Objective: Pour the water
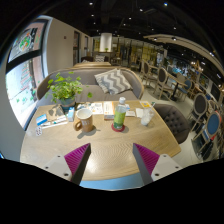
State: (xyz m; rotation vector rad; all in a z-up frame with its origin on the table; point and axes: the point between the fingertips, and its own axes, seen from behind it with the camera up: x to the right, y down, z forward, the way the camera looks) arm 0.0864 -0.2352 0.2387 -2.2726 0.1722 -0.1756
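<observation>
Gripper view: hand-held gripper (111,160) open above table edge (108,182)

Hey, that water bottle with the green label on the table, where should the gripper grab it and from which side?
Grip the bottle around its labelled middle, coming straight ahead from the near table edge. It stands upright beyond the open fingers of the gripper, with the mug and cup apart at either side, so a level approach looks clear.
</observation>
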